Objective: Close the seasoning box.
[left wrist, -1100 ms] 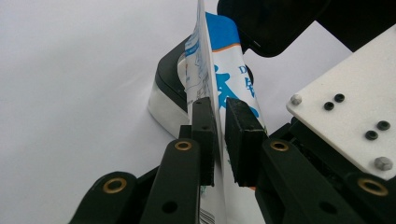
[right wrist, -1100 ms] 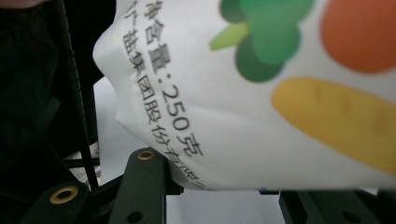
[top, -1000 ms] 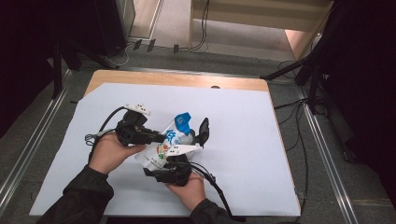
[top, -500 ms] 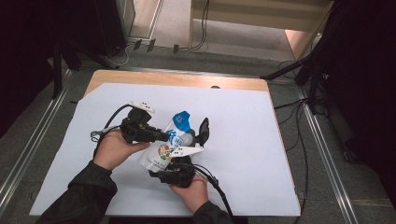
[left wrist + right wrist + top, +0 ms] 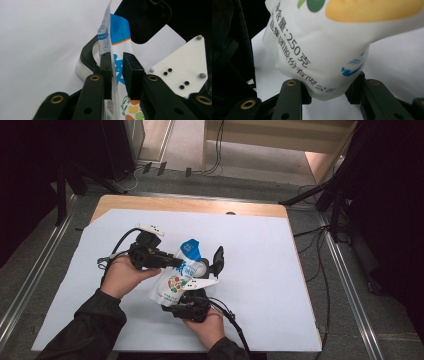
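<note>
White sheet (image 5: pixel 280 285), pouch (image 5: pixel 319 50) marked "250克"

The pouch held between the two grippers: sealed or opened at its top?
Sealed, apparently: the pouch has a flat, unbroken top edge above the left gripper.

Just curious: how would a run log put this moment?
left gripper: pinching white-and-blue plastic pouch edge | right gripper: clamping pouch bottom | white table sheet
</note>
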A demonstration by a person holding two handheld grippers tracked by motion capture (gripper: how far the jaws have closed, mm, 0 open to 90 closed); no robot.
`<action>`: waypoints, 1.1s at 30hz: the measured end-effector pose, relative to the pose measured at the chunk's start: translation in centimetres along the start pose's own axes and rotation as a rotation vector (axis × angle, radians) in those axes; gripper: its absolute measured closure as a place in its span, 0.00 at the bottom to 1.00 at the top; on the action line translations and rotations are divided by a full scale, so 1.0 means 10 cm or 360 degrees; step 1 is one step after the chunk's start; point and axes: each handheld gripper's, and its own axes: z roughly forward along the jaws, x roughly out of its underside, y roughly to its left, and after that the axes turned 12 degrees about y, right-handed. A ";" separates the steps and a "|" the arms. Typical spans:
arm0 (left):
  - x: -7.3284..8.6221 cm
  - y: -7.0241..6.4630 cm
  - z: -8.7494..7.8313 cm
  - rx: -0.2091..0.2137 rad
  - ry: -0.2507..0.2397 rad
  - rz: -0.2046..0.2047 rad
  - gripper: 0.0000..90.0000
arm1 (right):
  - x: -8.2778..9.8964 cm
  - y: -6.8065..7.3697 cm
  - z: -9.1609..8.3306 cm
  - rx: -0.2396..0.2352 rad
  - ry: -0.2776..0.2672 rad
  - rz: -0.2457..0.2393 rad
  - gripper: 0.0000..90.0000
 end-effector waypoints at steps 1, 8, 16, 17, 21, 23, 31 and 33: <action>0.00 0.00 -0.01 0.0006 -0.0007 0.0007 0.93 | 0.00 0.00 0.00 0.0000 0.0005 -0.0001 0.73; 0.02 -0.02 -0.14 0.0043 -0.0044 0.0015 1.00 | -0.01 0.01 -0.02 -0.0011 0.0014 -0.0003 0.72; 0.04 -0.09 -0.29 0.0084 -0.0121 0.0096 1.00 | -0.02 0.01 -0.05 -0.0001 0.0012 -0.0027 0.71; 0.04 -0.10 -0.31 0.0076 -0.0129 0.0102 1.00 | -0.03 0.01 -0.05 0.0000 0.0011 -0.0034 0.71; 0.04 -0.12 -0.39 0.0064 -0.0159 0.0126 1.00 | -0.04 0.02 -0.08 0.0006 0.0004 -0.0043 0.70; 0.05 -0.12 -0.43 0.0045 -0.0173 0.0124 1.00 | -0.05 0.03 -0.10 0.0004 -0.0001 -0.0043 0.70; 0.12 -0.04 -0.53 -0.0001 -0.0209 0.0085 1.00 | -0.08 0.05 -0.17 -0.0001 0.0014 -0.0060 0.70; 0.13 -0.04 -0.55 -0.0014 -0.0223 0.0083 1.00 | -0.08 0.06 -0.18 -0.0001 0.0027 -0.0064 0.69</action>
